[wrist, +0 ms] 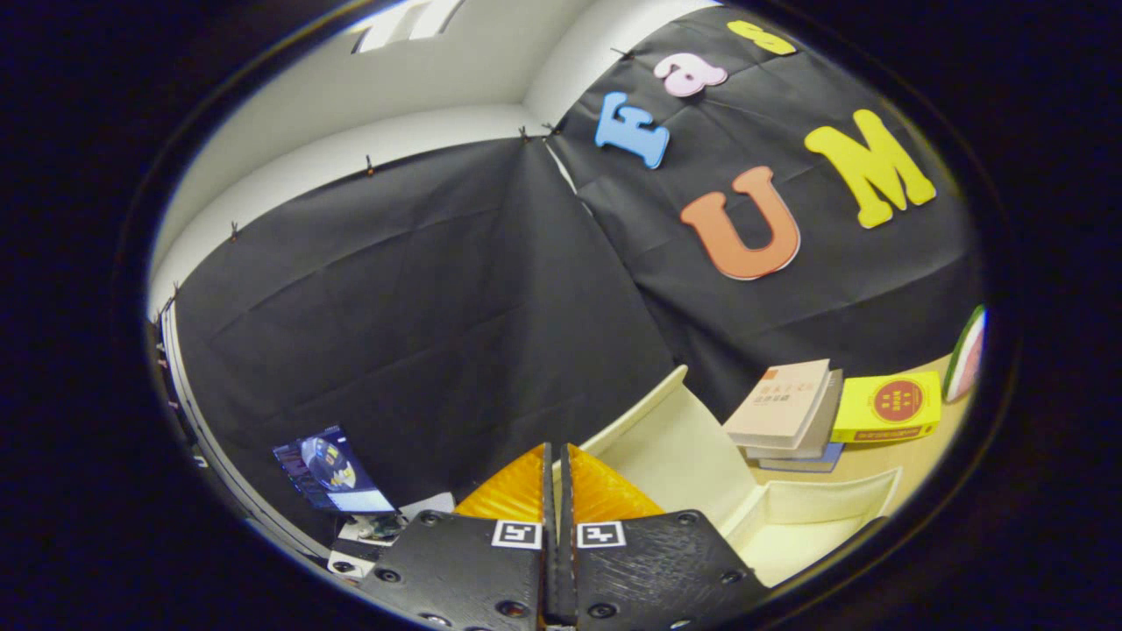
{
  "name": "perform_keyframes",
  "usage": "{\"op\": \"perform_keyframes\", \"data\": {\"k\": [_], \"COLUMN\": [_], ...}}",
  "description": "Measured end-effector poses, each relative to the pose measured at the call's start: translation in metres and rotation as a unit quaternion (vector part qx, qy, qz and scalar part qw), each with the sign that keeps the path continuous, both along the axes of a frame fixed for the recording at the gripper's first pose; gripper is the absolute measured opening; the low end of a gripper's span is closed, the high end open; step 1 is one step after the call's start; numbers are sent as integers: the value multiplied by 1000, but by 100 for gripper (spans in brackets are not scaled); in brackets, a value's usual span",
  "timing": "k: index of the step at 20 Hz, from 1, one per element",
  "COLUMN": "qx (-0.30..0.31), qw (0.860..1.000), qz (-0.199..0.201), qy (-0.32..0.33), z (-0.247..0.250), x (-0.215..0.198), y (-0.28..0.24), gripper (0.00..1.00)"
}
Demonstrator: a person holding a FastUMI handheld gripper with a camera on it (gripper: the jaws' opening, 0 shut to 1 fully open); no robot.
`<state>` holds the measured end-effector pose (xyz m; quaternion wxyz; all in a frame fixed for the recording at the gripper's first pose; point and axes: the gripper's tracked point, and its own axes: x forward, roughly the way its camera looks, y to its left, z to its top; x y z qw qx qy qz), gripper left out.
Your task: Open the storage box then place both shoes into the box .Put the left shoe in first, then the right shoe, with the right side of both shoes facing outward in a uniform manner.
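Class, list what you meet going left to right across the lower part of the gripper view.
Screen → gripper, fingers together → open storage box → stack of books → yellow book

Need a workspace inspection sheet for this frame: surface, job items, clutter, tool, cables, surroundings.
Surface: light wooden table, partly seen.
Job's things: cream storage box beyond the fingers, lid raised; shoes: nothing seen.
Clutter: stack of books, yellow book, watermelon-slice item beside them.
Tool: gripper with fingers together, nothing between them, pointing at the wall.
Cables: nothing seen.
Surroundings: black cloth wall, white wall above, lit screen low down.
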<state>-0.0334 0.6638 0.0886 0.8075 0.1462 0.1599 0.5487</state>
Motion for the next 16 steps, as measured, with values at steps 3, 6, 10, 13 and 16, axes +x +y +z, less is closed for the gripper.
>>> {"op": "perform_keyframes", "data": {"k": [3,6,10,13,16], "qx": [-30,-40,-32,-36,-36], "qw": [999,998,995,989,982], "qz": [20,33,-11,-81,-139], "qy": [-12,-37,-91,-117,-121], "z": [-21,-29,-22,-20,-18], "x": [-18,-39,-39,-19,2], "y": [42,61,33,-8,-65], "gripper": [0,12,62,88,94]}}
